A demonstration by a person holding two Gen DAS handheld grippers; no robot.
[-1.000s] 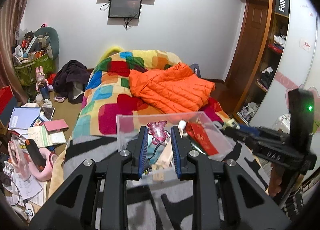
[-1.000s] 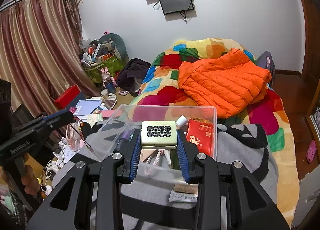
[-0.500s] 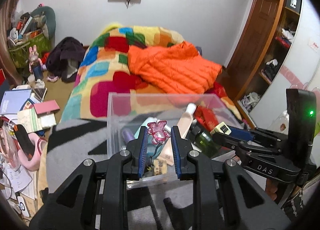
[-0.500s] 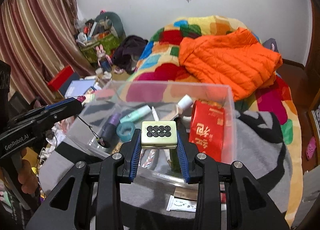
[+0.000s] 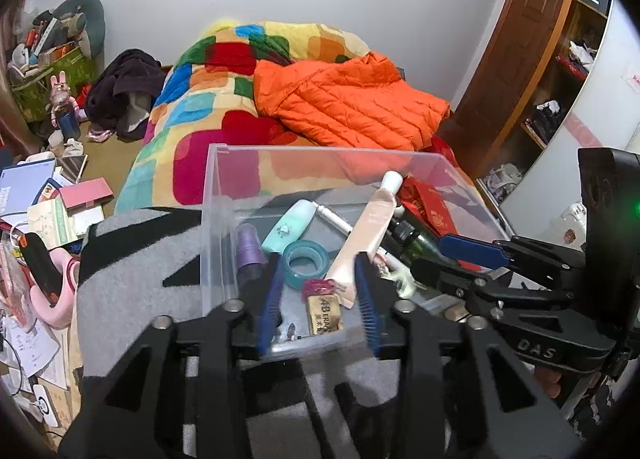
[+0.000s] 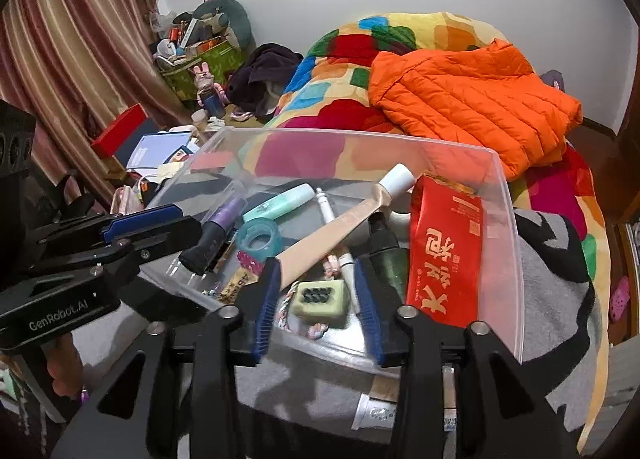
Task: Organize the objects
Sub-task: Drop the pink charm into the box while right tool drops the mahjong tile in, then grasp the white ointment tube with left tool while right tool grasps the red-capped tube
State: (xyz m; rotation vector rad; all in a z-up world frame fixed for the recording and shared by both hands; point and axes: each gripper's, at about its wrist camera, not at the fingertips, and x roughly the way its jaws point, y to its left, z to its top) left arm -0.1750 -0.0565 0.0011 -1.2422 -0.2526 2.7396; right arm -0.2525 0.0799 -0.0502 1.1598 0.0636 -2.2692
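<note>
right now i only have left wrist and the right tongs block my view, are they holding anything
Observer: No. The right tongs are open, with nothing clamped between them.
Operator: so where is the mahjong tile
Observer: The green mahjong tile lies on the floor of the clear box, dotted face up, between the open tongs.
Operator: anything outside the box on that side
Observer: A small white packet lies on the grey blanket, just outside the box's near wall.
</note>
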